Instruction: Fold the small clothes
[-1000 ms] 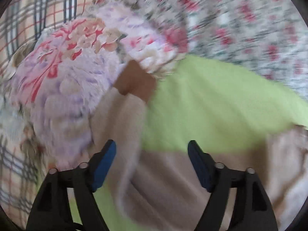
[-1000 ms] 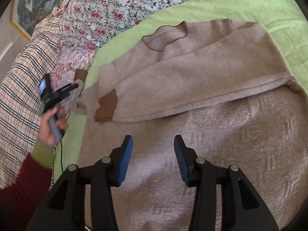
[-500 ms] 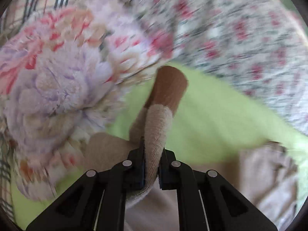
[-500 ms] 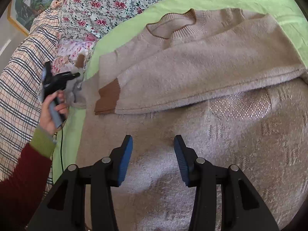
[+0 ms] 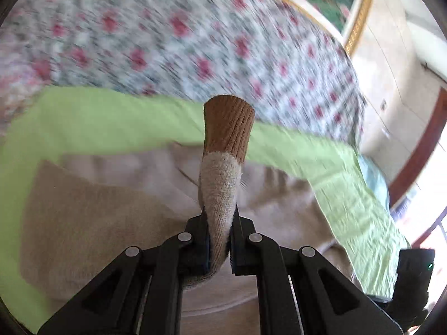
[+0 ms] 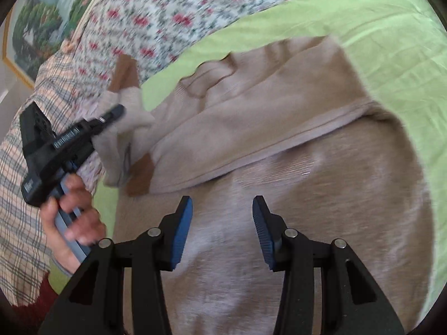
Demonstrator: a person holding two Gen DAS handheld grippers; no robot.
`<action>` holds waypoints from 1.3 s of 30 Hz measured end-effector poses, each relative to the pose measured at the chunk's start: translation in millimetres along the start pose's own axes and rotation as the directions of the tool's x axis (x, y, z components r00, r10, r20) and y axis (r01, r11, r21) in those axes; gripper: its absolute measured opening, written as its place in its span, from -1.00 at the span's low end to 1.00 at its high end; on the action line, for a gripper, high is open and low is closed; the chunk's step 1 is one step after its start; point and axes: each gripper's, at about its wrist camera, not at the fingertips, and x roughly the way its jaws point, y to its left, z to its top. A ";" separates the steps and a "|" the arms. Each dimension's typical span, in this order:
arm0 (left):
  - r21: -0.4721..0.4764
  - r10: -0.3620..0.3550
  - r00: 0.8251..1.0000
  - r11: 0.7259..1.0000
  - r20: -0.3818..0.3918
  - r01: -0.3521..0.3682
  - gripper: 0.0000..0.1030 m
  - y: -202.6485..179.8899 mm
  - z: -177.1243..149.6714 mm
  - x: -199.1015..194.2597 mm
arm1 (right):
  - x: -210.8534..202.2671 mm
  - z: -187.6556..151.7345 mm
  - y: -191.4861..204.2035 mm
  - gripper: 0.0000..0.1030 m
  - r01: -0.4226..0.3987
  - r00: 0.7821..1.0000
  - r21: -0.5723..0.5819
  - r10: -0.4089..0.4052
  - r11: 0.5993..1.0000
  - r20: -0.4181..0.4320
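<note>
sweater sleeve (image 5: 220,195) sits clamped in the left hand-held gripper (image 5: 219,240), its brown cuff (image 5: 229,125) sticking up past the fingertips. right hand-held gripper (image 6: 222,223) hovers with jaws apart above the beige sweater (image 6: 279,195), spread on a green sheet (image 6: 377,42).

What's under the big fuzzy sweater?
A green sheet lies under the beige sweater; it shows around the sweater's edges. One sleeve is lifted in the left tool. Whatever lies beneath the sweater's middle is covered.
</note>
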 end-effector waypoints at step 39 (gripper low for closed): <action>-0.020 0.547 0.827 0.832 -0.130 -0.554 -0.05 147.3 -49.7 -32.9 | 24.9 91.3 -1.3 -0.86 -0.225 0.967 -0.026 0.226 0.974 0.117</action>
